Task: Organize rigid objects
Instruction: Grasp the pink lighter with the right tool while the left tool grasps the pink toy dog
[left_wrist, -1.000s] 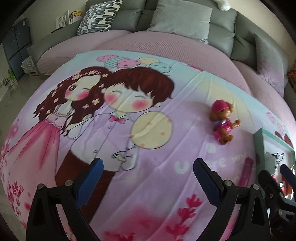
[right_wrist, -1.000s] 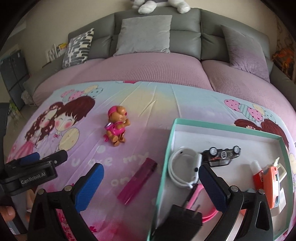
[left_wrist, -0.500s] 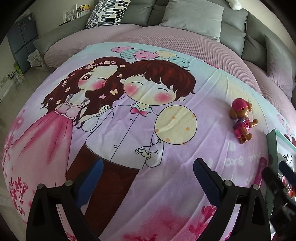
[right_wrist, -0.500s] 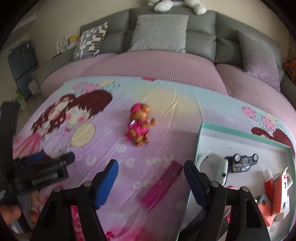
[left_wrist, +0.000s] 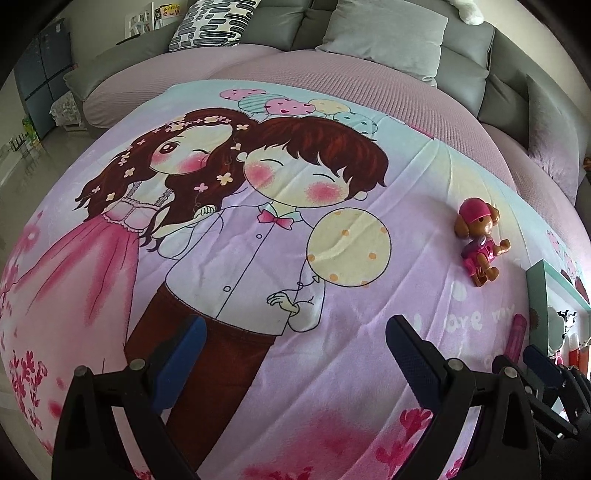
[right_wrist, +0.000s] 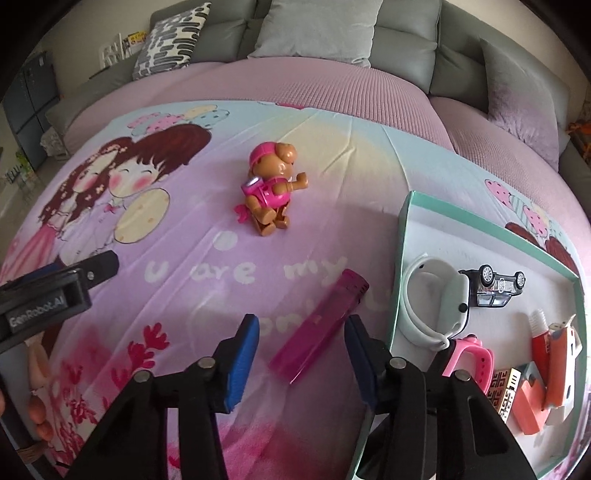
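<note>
A magenta stick-shaped case (right_wrist: 320, 326) lies on the cartoon-print blanket. My right gripper (right_wrist: 301, 354) hovers just above its near end, open, one finger on each side, not touching. A brown toy dog in pink (right_wrist: 271, 188) lies farther back; it also shows in the left wrist view (left_wrist: 480, 246). The teal-rimmed white tray (right_wrist: 402, 258) on the right holds a white band, a black toy car (right_wrist: 496, 282), a pink watch and orange items. My left gripper (left_wrist: 293, 354) is open and empty over the blanket, far left of the case (left_wrist: 515, 334).
The blanket (left_wrist: 229, 266) covers a round pink bed. A grey sofa with cushions (right_wrist: 317, 27) stands behind. The left gripper's body (right_wrist: 48, 299) sits at the left edge of the right wrist view. The floor lies off to the left.
My right gripper has moved left from over the tray to above the magenta case, and its fingers have narrowed. My left gripper has pulled back and left; its fingers stay wide open.
</note>
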